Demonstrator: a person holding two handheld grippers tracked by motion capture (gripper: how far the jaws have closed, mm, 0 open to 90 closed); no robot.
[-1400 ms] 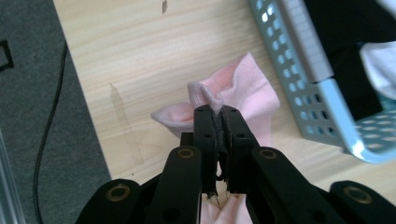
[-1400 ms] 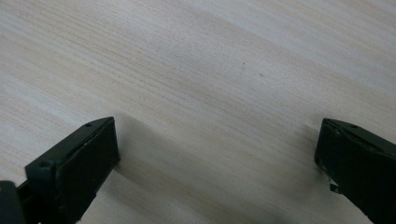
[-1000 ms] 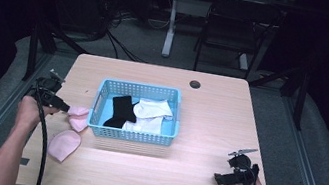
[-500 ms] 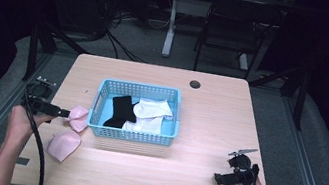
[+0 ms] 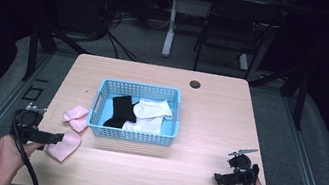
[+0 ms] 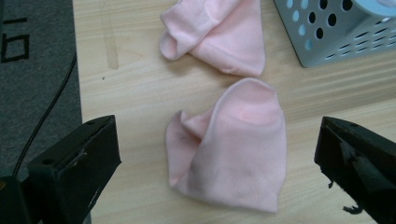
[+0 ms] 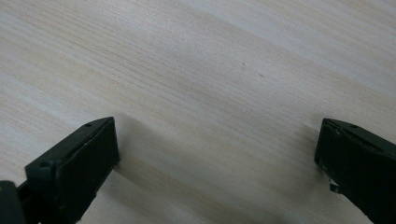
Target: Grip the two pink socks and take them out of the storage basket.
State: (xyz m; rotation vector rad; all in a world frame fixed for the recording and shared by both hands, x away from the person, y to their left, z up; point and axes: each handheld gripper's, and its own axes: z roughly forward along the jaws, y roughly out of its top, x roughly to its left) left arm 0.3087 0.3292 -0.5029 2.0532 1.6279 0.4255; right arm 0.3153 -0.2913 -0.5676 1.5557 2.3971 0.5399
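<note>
Two pink socks lie on the wooden table left of a blue basket point(image 5: 167, 138). The nearer pink sock point(image 5: 64, 145) point(image 6: 233, 154) sits folded between the wide-spread jaws of my left gripper point(image 5: 54, 137) point(image 6: 215, 163), which is open and holds nothing. The farther pink sock point(image 5: 75, 116) point(image 6: 219, 35) lies beside the basket's corner point(image 6: 336, 32). Inside the basket rest a black sock point(image 5: 120, 109) and white socks point(image 5: 151, 113). My right gripper point(image 5: 219, 177) point(image 7: 217, 158) stands open over bare wood near the front right edge.
The table point(image 5: 209, 115) has a small dark grommet point(image 5: 195, 84) at the back. Its left edge point(image 6: 77, 70) drops to grey floor with a cable. A chair point(image 5: 236, 28) and desk legs stand beyond the table.
My left gripper has drawn back toward the front left corner, away from the farther pink sock, and now points at the nearer one. The right gripper has stayed put.
</note>
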